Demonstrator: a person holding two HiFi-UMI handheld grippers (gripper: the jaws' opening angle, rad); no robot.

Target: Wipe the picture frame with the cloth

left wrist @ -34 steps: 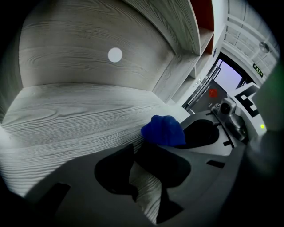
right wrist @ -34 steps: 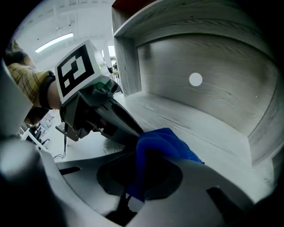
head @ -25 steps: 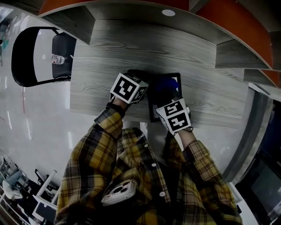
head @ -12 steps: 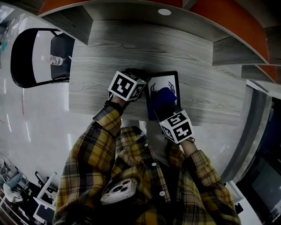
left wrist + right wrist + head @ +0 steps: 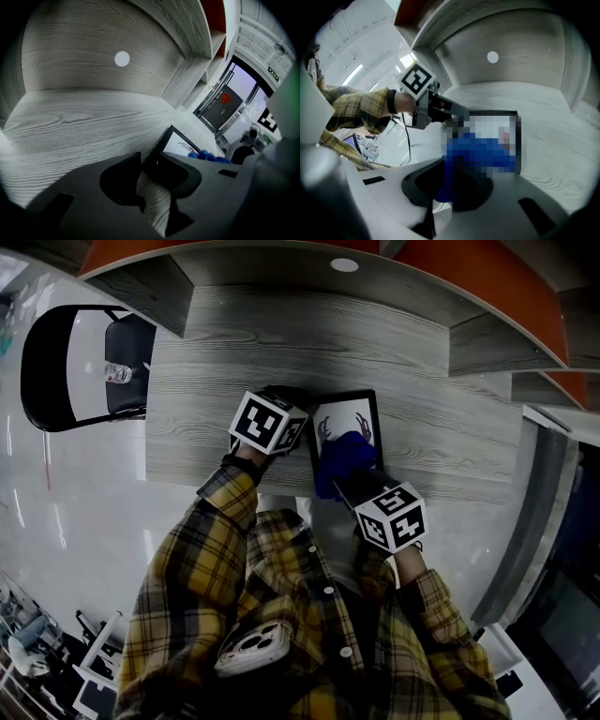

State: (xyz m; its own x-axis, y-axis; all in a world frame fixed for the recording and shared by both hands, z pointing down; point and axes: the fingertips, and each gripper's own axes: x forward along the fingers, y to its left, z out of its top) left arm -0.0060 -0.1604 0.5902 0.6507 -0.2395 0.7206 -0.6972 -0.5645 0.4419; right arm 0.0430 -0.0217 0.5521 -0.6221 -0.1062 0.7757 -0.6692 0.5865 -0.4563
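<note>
The cloth [image 5: 343,461] slid nearer down the picture frame [image 5: 341,417] (long axis pointing away).

There is one table [image 5: 234,343], and near its front edge lie one picture frame [image 5: 349,418] and one blue cloth [image 5: 343,461]. There are two grippers, the left gripper [image 5: 149,159] and the right gripper [image 5: 454,174], each with two jaws and one marker cube. Off the table's left edge stands one black chair [image 5: 56,362] with one clear bottle [image 5: 119,374] on its seat. One white round disc [image 5: 344,265] sits on the panel behind the table's far edge, and one phone [image 5: 251,650] hangs at the person's chest.
</note>
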